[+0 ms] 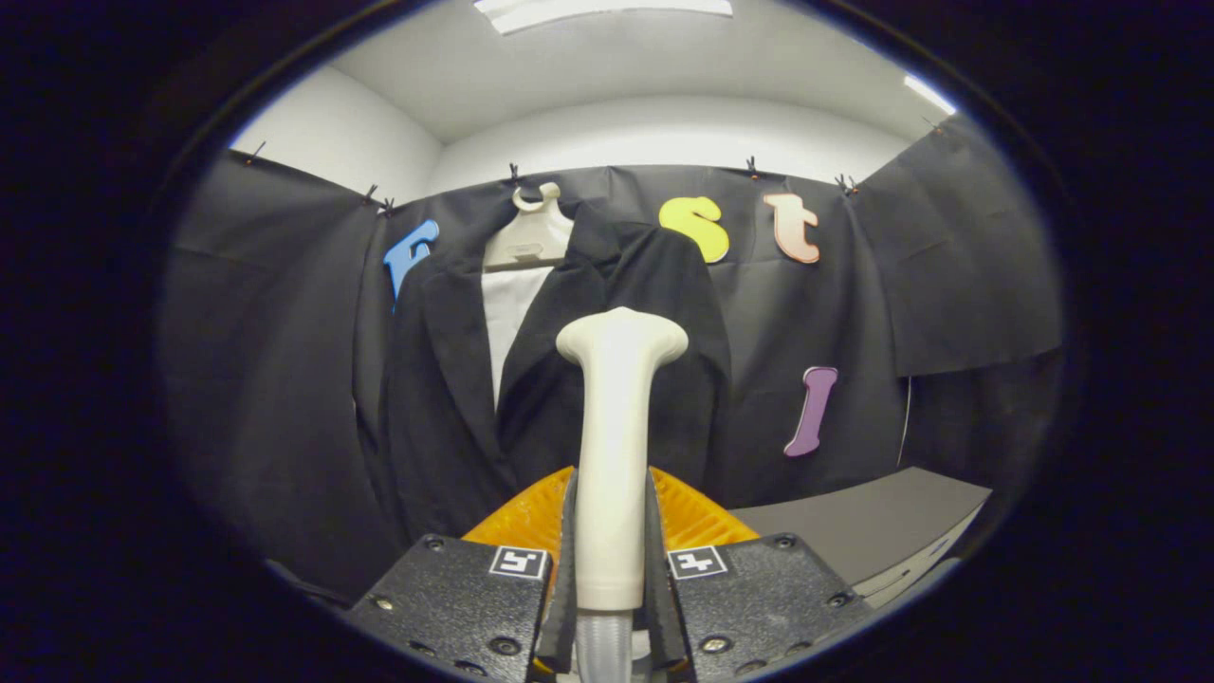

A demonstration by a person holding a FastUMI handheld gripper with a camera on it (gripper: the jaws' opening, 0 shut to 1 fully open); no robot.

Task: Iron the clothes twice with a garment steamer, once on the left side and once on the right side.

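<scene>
My gripper (612, 560) is clamped on the cream-white plastic garment steamer (615, 446): both fingers (565, 569) press against the sides of its smooth handle, one on each flank, and the handle stands upright between them. From the fingers the steamer rises toward twelve o'clock and ends in a wide, flattened head. Below the grip, at six o'clock, a pale ribbed hose (604, 650) leaves the bottom of the handle.

Beyond the steamer head hangs the black suit jacket (446, 379), facing me, its lapels open over a white shirt front (507, 318). The jacket sits on a cream plastic hanger (531, 237) whose hook shows at about eleven o'clock from the steamer head. The head overlaps my sight of the jacket's panel on the one-o'clock side; I cannot tell whether it touches the cloth or stands a little off it. The jacket's other panel hangs free at about ten o'clock from the fingers.

Behind the jacket a black cloth wall (948, 266) runs right round the booth, pinned up by small clips. At three o'clock from the fingers lies a flat dark-grey tabletop with a pale edge (882, 531), well apart from the jacket.
</scene>
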